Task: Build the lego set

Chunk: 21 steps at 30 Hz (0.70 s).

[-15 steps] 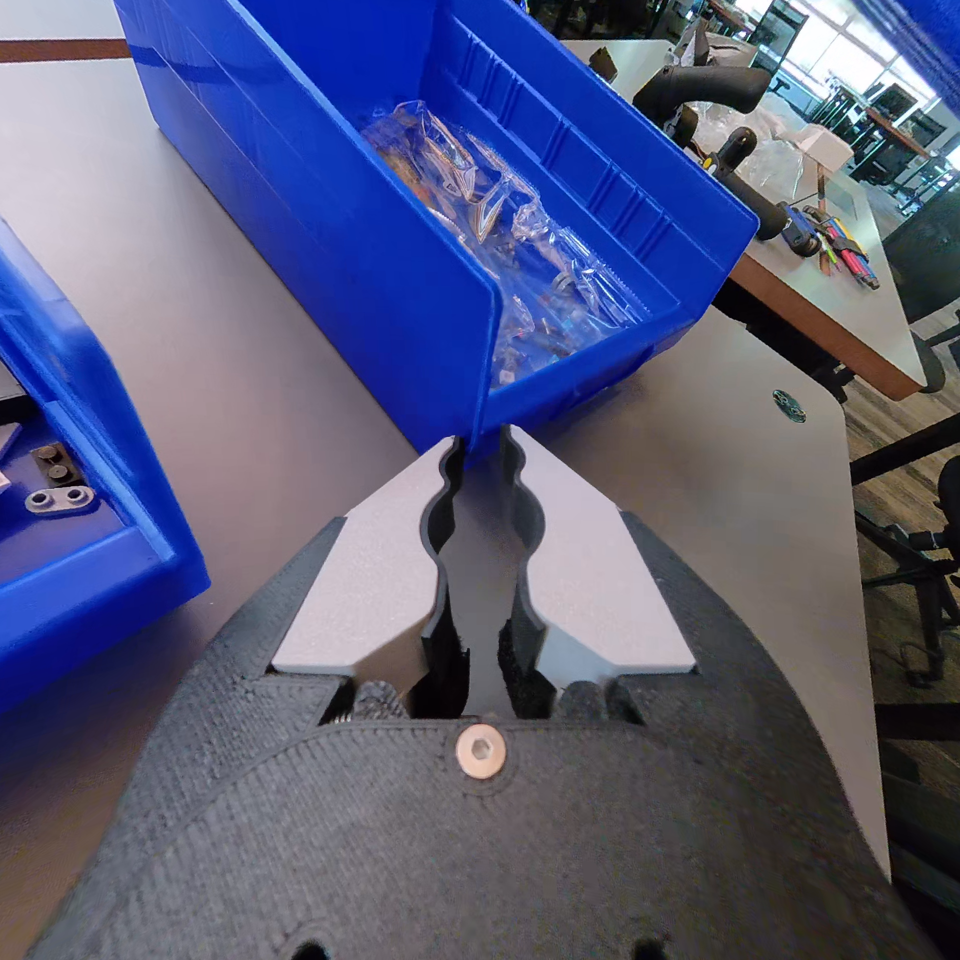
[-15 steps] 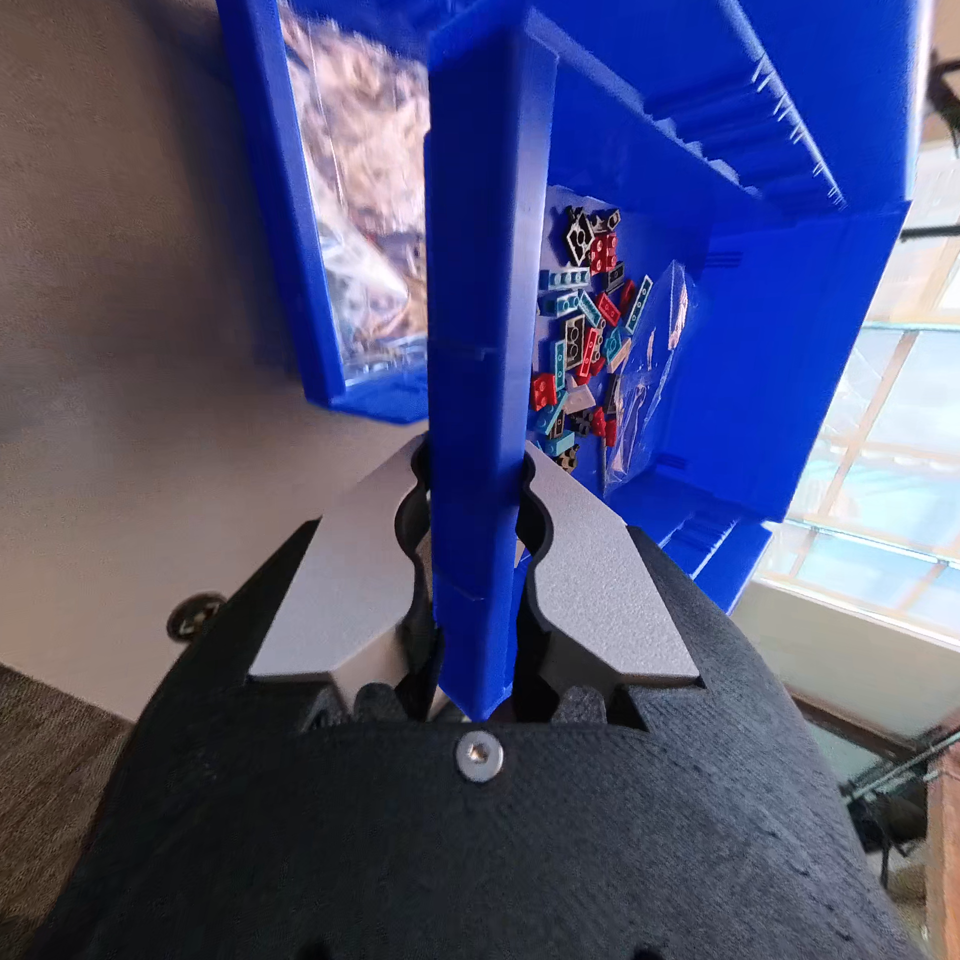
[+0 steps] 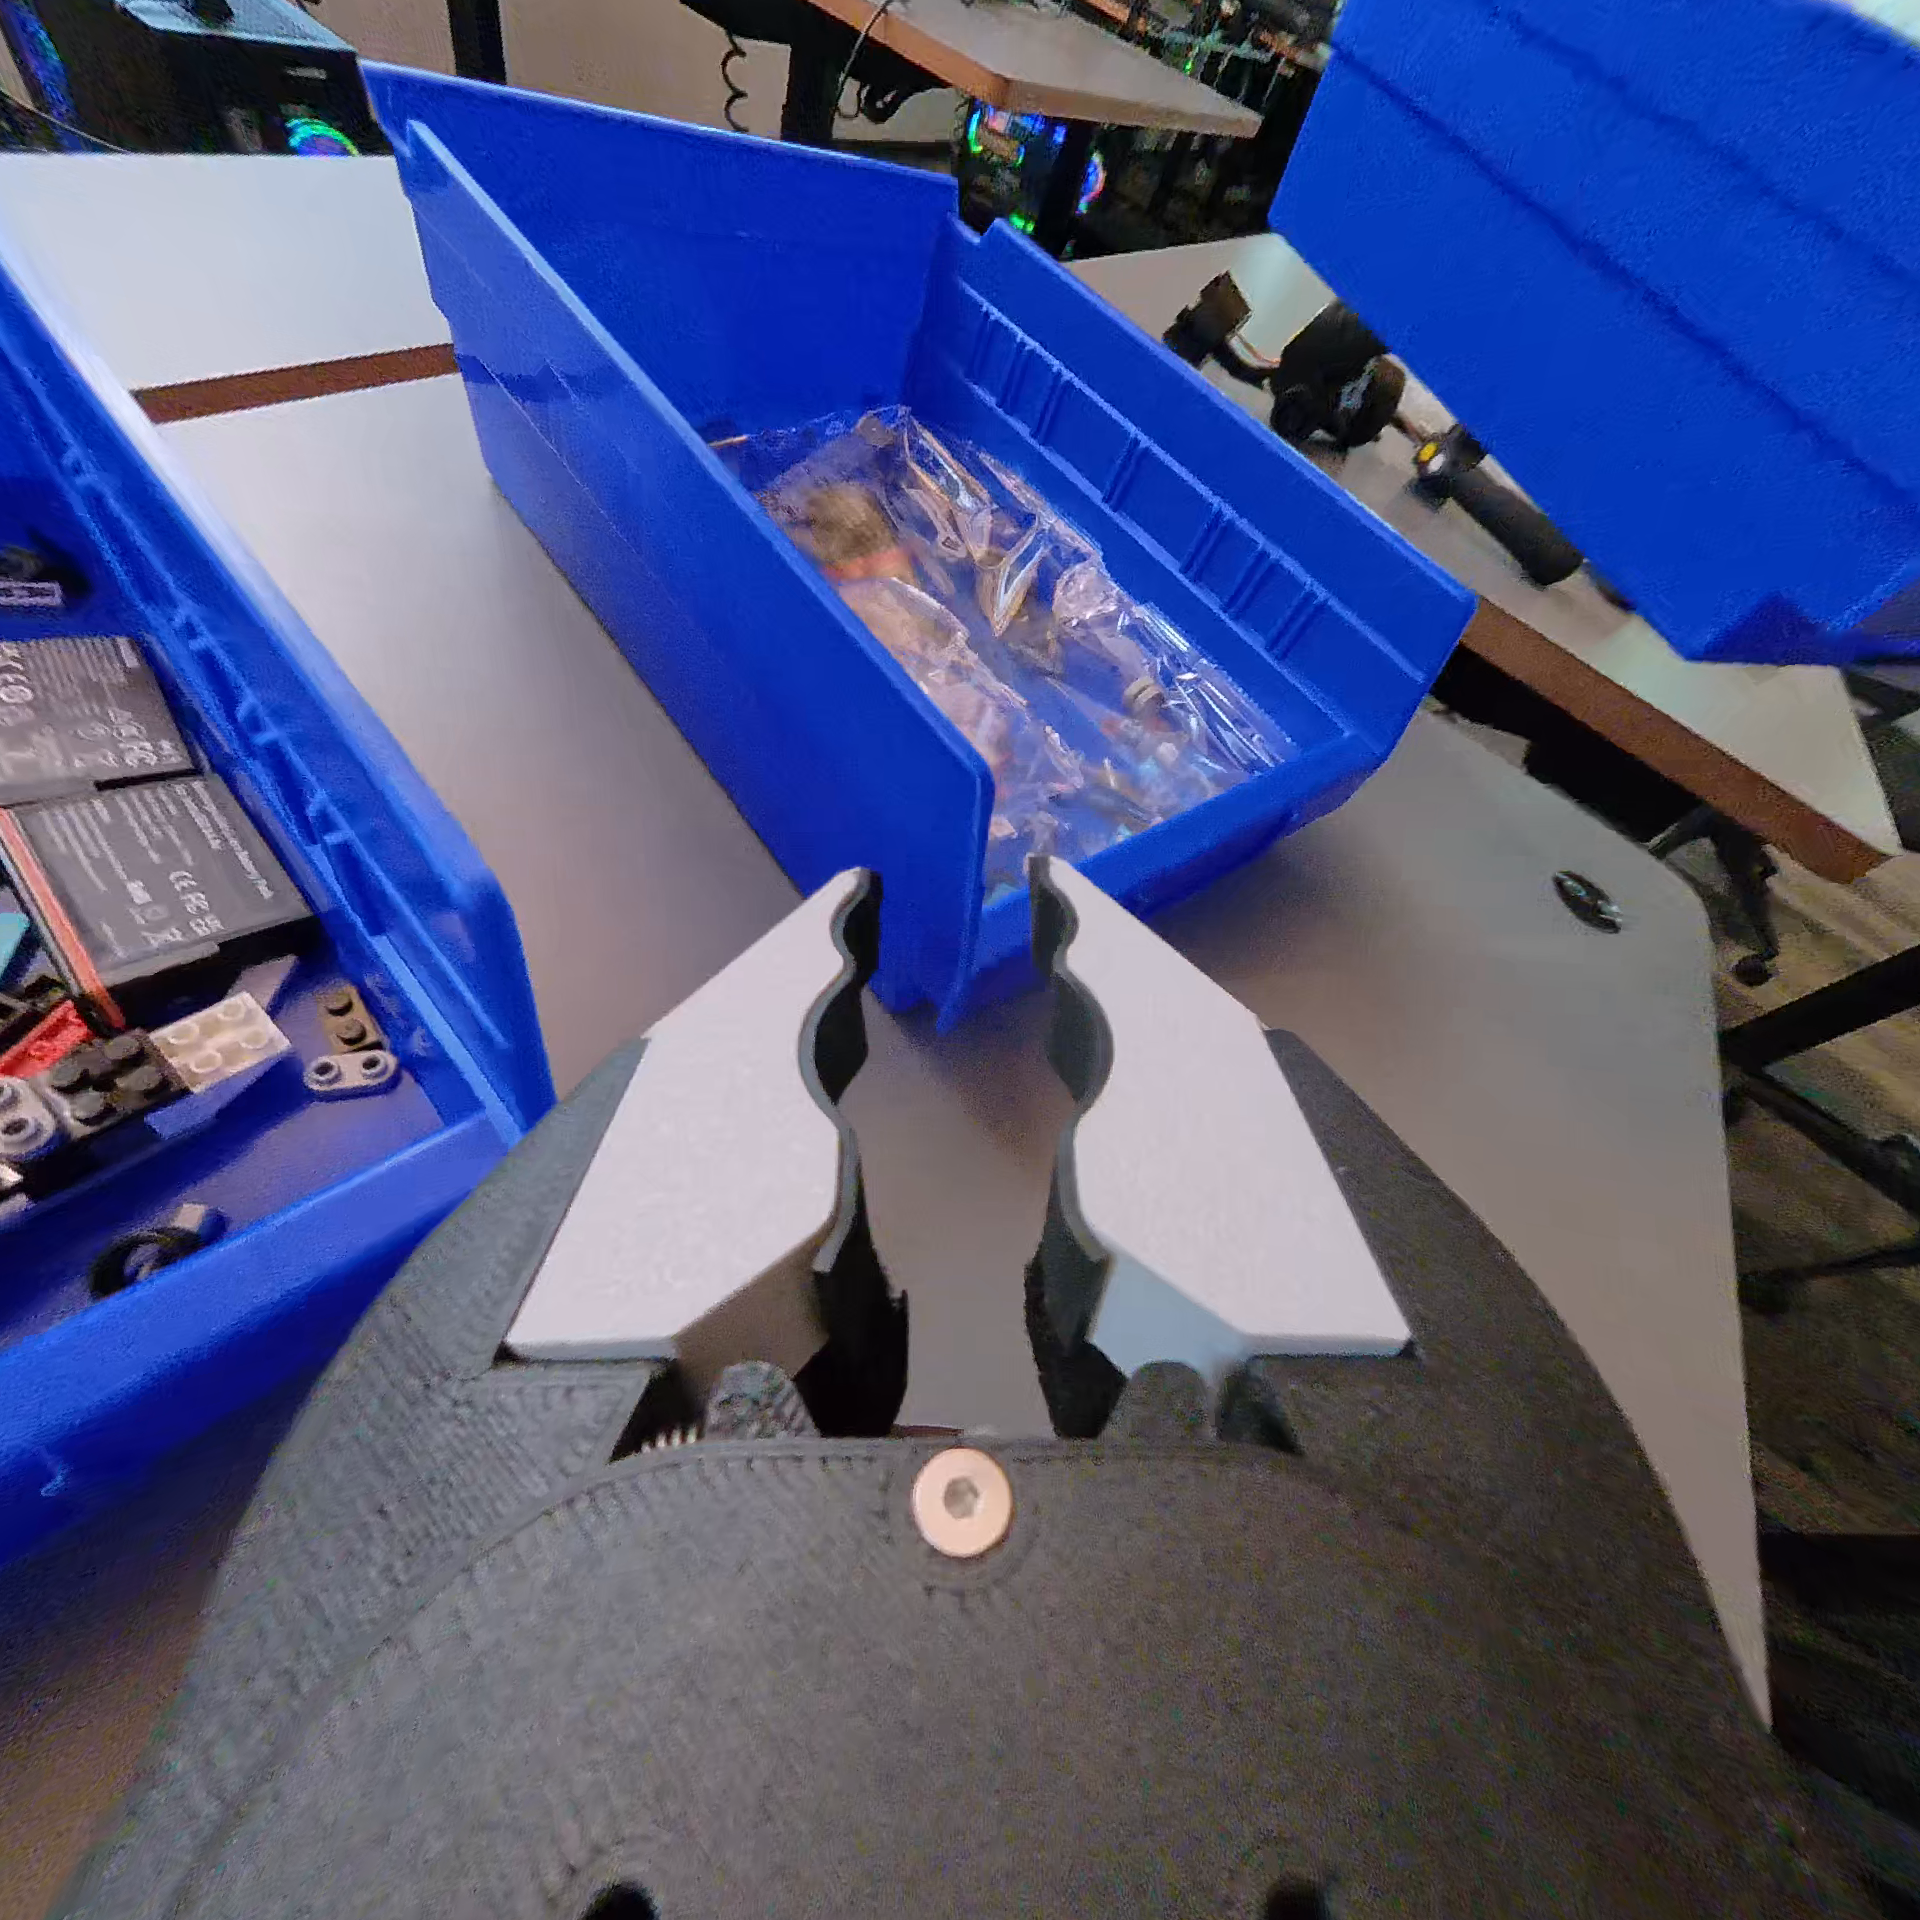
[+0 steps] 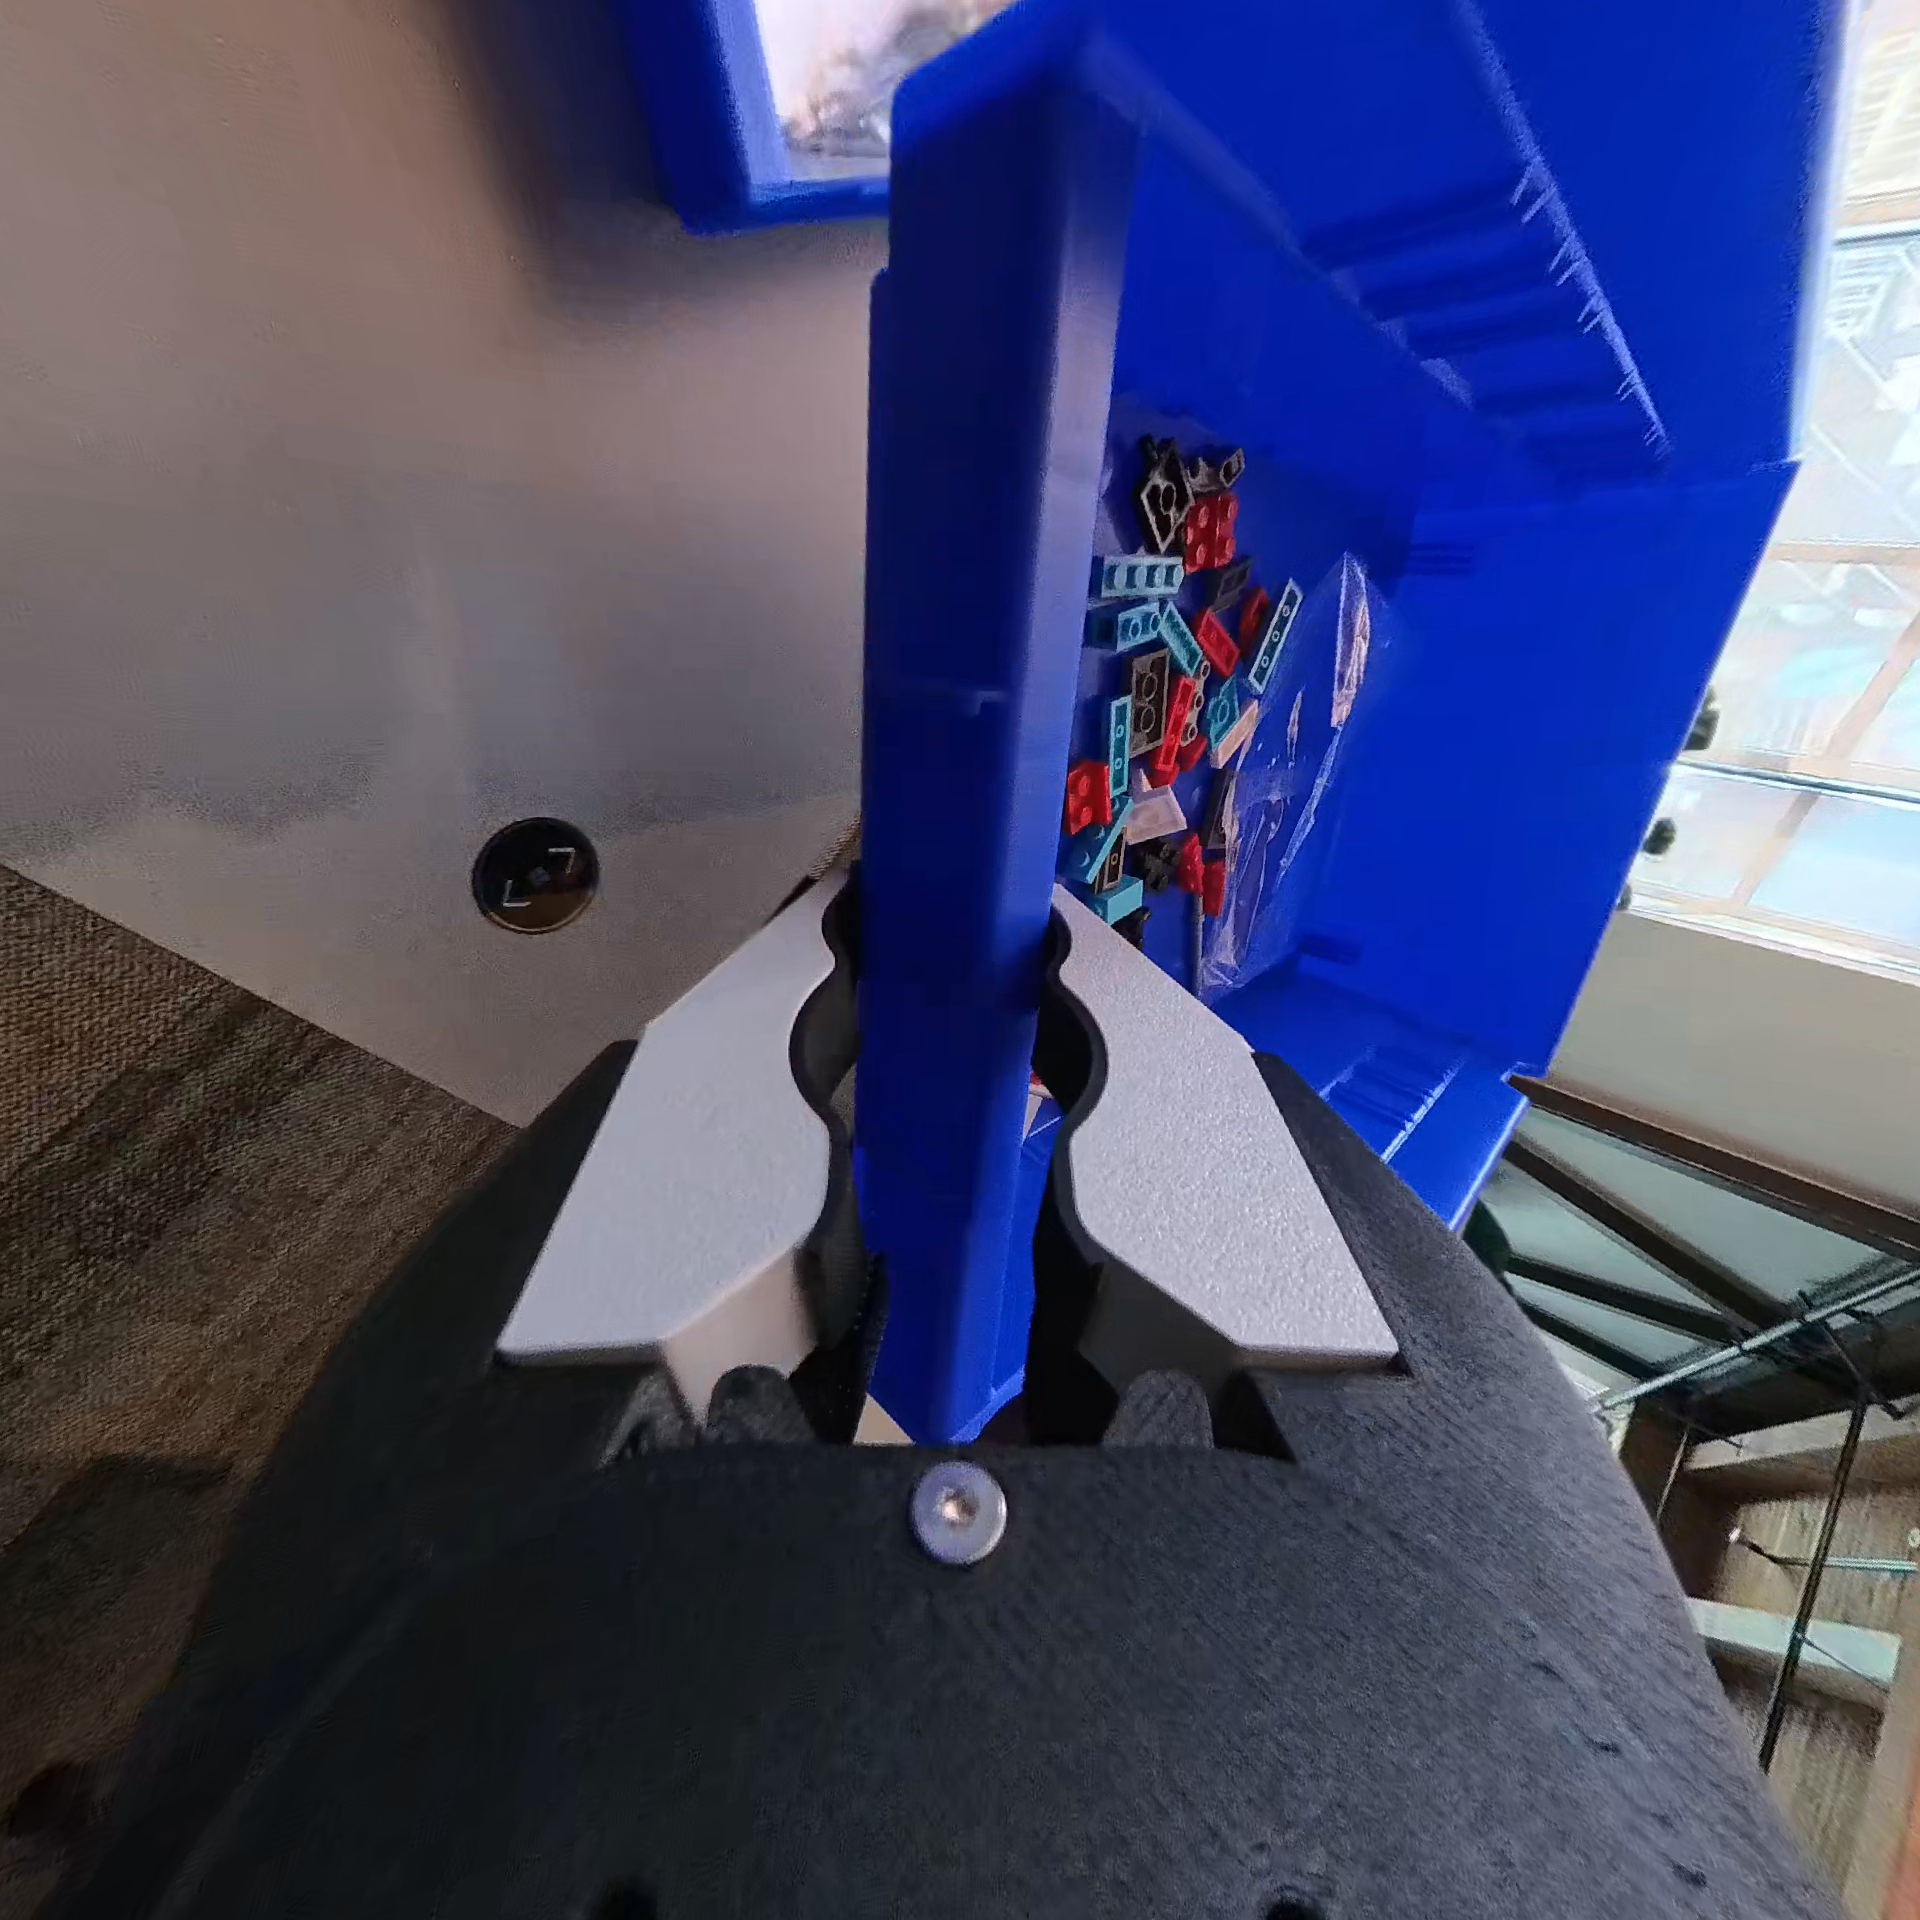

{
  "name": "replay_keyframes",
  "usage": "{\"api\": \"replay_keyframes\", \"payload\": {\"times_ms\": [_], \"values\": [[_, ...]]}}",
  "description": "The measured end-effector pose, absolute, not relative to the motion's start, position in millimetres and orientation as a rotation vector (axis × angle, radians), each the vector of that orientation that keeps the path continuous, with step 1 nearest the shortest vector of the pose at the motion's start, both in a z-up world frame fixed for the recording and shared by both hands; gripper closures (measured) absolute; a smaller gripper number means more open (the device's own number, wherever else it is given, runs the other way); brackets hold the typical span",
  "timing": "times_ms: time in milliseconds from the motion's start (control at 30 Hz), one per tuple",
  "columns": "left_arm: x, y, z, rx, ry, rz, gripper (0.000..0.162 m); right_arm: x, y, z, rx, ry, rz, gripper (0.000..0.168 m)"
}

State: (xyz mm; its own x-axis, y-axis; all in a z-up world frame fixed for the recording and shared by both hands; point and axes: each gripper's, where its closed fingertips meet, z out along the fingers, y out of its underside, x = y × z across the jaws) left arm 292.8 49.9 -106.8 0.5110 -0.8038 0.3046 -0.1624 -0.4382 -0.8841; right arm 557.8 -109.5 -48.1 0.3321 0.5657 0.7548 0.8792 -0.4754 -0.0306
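Note:
My right gripper (image 4: 951,935) is shut on the side wall of a blue bin (image 4: 977,623) and holds it lifted and tilted off the table. Loose lego pieces (image 4: 1164,675), red, teal, black and pale, and a clear bag (image 4: 1299,748) lie inside it. The lifted bin also shows at the upper right of the left wrist view (image 3: 1621,312). My left gripper (image 3: 954,883) is open and empty, just short of the near corner of a second blue bin (image 3: 727,582) holding clear bags of parts (image 3: 1018,644). A third blue bin (image 3: 343,862) at the left holds lego pieces (image 3: 208,1039) and dark booklets.
The grey table (image 3: 1403,1039) ends at the right, with a round black grommet (image 3: 1588,900) near its corner. Another table behind carries black handles and tools (image 3: 1340,384). Carpet floor (image 4: 187,1195) and the table edge show under the lifted bin. There is about 30 cm between the tips of the two grippers. The left gripper is farther from the round black grommet (image 3: 1588,900), some 35 cm, than the right, some 12 cm.
My left gripper has opened and drawn back and left, bringing the left bin's contents into view. The right gripper has moved the tilted bin farther off the table edge.

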Motion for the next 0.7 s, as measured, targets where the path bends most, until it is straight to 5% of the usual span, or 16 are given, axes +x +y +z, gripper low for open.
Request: {"api": "replay_keyframes", "payload": {"times_ms": [500,700], "values": [[299.6,69.7,-112.6,-1.938,0.832,-0.736,0.136,539.8,-84.1,-117.4,-2.140,-1.400,-0.828,0.138],[284.5,72.0,-108.9,-1.941,0.790,-0.678,0.125,527.2,-65.6,-122.5,-2.092,-1.420,-0.798,0.138]]}}
